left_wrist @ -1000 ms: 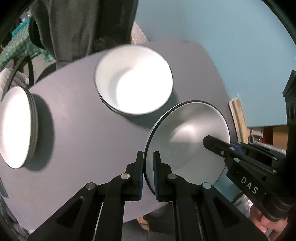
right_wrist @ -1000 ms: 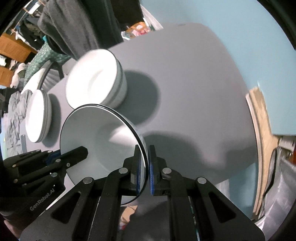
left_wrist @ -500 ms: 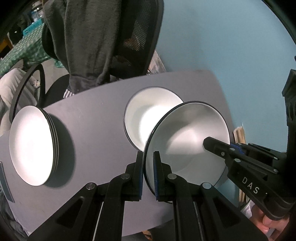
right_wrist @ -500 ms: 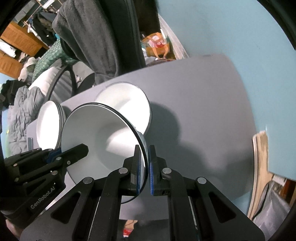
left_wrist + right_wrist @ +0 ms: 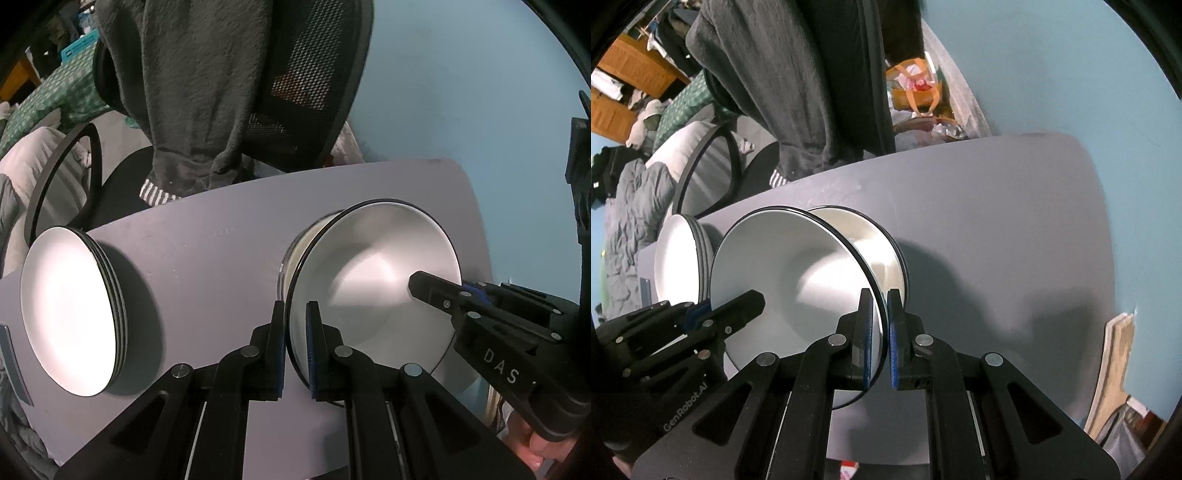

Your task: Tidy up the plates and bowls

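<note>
1. We hold a white, black-rimmed ceramic bowl (image 5: 373,280) by opposite sides of its rim, above the grey tabletop (image 5: 207,251).
2. Our left gripper (image 5: 295,347) has its jaws closed on the near rim; our right gripper (image 5: 881,339) pinches the other side.
3. Just beyond the jaws, a stack of matching white bowls (image 5: 875,243) sits directly behind the held bowl.
4. Left of the jaws rests a stack of white, black-edged plates (image 5: 70,314).
</note>
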Tool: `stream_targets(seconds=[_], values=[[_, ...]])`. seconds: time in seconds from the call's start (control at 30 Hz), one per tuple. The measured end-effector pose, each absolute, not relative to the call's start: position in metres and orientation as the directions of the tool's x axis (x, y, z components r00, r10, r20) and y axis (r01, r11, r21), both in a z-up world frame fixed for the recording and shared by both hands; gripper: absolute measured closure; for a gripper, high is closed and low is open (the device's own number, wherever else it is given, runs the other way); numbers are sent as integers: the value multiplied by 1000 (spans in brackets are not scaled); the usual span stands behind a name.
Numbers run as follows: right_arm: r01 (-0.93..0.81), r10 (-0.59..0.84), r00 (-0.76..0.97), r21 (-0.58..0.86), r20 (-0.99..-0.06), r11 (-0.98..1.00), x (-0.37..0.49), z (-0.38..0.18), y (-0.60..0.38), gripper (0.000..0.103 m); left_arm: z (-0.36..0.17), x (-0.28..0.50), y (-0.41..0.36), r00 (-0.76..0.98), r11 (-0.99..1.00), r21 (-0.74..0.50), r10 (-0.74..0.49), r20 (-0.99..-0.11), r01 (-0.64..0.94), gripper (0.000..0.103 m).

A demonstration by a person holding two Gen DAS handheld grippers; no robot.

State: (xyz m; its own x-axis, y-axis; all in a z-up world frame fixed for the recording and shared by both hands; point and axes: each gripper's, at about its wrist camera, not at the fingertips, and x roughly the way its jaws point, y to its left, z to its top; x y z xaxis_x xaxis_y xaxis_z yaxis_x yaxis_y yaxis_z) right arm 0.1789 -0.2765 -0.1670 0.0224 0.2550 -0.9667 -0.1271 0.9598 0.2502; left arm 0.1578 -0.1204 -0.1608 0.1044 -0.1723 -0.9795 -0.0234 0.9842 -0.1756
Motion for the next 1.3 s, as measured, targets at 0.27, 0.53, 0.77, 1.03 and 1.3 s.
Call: stream_targets(seconds=[0.27,0.53,0.77,1.03,1.3], values=[[-143,253,-22,253,-967,957,187,-180,-275,96,-169,163,-122,85,987,-156,-153,-985,-31,94],[-163,259,-40,262,-965,951,190,-181,-276,95,-172,165,-126,80,993,-122,-122,-989,2,94],[-171,250,-53,256,-967,951,191,-181,-275,94,-168,164,-125,84,994,-100,-103,-991,46,90],[-156,229,-54,235,-972,960,191,-176,-273,92,-162,157,-115,110,995,-80,-87,-990,59,69],[-156,189,-24,191,-982,969,186,-168,-270,70,-151,149,-105,126,993,-118,-121,-985,32,65]])
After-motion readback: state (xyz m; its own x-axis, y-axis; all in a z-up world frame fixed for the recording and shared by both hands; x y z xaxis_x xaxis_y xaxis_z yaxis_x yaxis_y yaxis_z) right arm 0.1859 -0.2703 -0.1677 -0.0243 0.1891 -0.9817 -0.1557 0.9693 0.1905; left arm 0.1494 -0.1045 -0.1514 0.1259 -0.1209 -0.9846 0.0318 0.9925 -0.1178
